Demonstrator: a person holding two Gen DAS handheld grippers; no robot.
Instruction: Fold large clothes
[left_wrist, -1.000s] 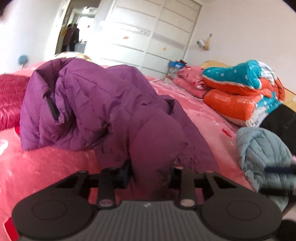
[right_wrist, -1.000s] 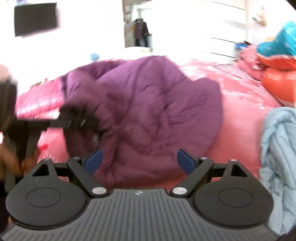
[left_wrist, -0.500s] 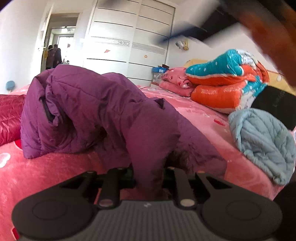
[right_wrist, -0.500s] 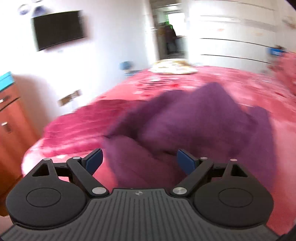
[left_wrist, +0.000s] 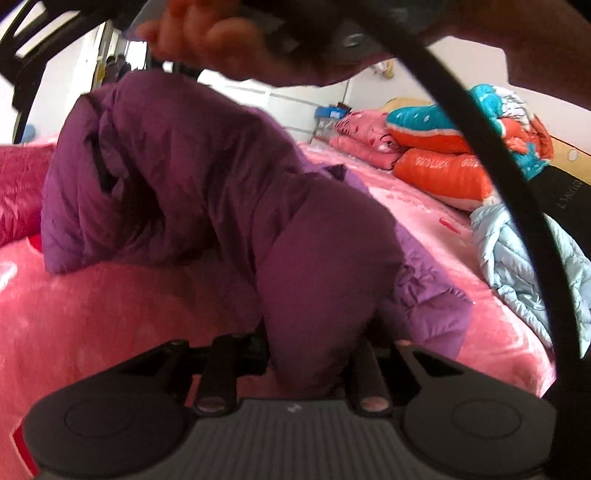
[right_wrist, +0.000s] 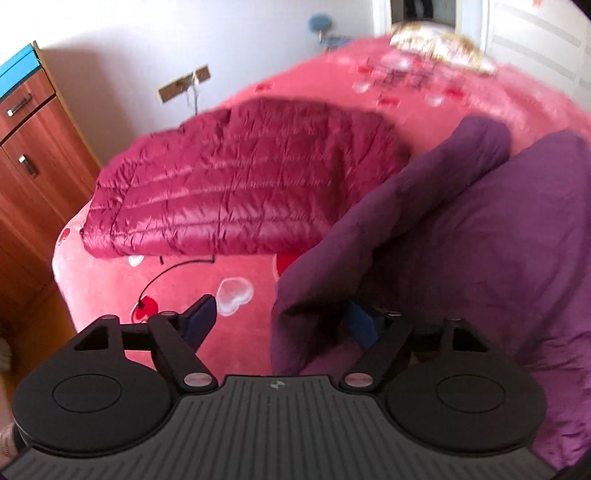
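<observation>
My left gripper (left_wrist: 310, 354) is pinched on a thick fold of the purple down jacket (left_wrist: 207, 177), its jaws easing apart a little though the fabric is gripped between them. My right gripper (right_wrist: 280, 325) has its jaws wide but closing, a corner of the same jacket (right_wrist: 461, 229) lying between them; I cannot see either pad pressing it. The jacket sits heaped on the pink bedspread (left_wrist: 122, 302), humped up beyond the left gripper. Just beyond it on the right view lies a crimson quilted jacket (right_wrist: 236, 188). Further off I see a pale blue jacket (left_wrist: 517, 258), then stacked orange and teal bedding (left_wrist: 450, 155).
</observation>
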